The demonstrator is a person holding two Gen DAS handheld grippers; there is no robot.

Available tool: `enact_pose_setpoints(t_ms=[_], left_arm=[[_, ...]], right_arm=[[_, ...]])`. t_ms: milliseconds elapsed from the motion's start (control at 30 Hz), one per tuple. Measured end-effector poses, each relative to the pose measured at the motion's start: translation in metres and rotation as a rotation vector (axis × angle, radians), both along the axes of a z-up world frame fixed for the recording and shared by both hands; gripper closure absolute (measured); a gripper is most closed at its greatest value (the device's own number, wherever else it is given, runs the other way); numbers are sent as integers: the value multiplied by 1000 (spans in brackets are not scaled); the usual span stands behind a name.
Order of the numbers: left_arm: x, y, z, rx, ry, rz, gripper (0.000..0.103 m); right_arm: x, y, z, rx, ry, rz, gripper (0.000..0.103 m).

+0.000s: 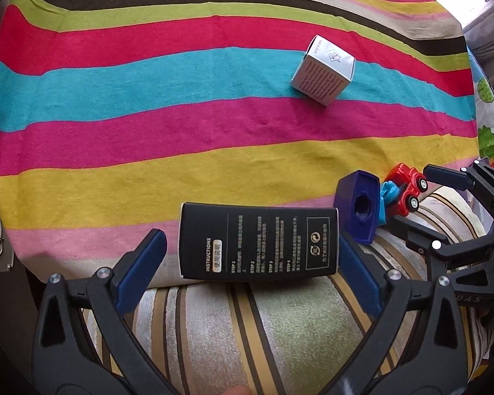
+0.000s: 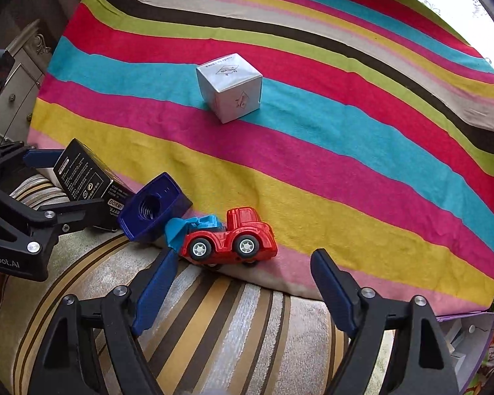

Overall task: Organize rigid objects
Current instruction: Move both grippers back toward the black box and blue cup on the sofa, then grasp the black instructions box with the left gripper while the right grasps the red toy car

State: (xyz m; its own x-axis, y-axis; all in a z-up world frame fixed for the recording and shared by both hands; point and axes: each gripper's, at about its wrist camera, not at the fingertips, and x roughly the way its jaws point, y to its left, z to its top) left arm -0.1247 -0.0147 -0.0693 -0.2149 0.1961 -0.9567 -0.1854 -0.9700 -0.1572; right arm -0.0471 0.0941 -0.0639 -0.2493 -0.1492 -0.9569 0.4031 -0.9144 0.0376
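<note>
A black box (image 1: 258, 242) printed with instructions lies on its side at the near edge of the striped cloth (image 1: 181, 125). It sits between the fingers of my left gripper (image 1: 250, 237), which is open; the left pad (image 1: 141, 273) stands clear of it. A purple threaded cap (image 1: 359, 210) rests just right of the box. Beside the cap a red toy truck (image 2: 233, 237) with a blue bucket lies just ahead of my open right gripper (image 2: 245, 256), whose pads are not pressing on it. A white cube box (image 2: 229, 87) stands further back on the cloth.
A beige striped cushion (image 2: 230, 312) lies under both grippers, in front of the cloth's edge. A pale cabinet (image 2: 13, 98) stands at the left. A purple-edged carton (image 2: 471, 329) sits at the lower right, beside a printed sheet (image 1: 487, 125).
</note>
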Motion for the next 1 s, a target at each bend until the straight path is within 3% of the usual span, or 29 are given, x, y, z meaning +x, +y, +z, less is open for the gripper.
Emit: enact_pose_setpoints(t_ms=[67, 133, 267, 533, 1000], left_arm=[[-1, 0, -1, 6, 1, -2, 3], [-2, 0, -2, 7, 4, -6, 13], [-1, 1, -2, 7, 21, -8, 13], [8, -1, 10, -14, 76, -5, 14], [24, 17, 46, 2, 164, -20, 14]], right_arm=[[-3, -1, -4, 7, -5, -1, 25], [-7, -2, -8, 9, -14, -1, 32], [-8, -3, -14, 27, -11, -2, 46], [0, 4, -15, 18, 27, -6, 47], [17, 28, 14, -57, 99, -100, 47]])
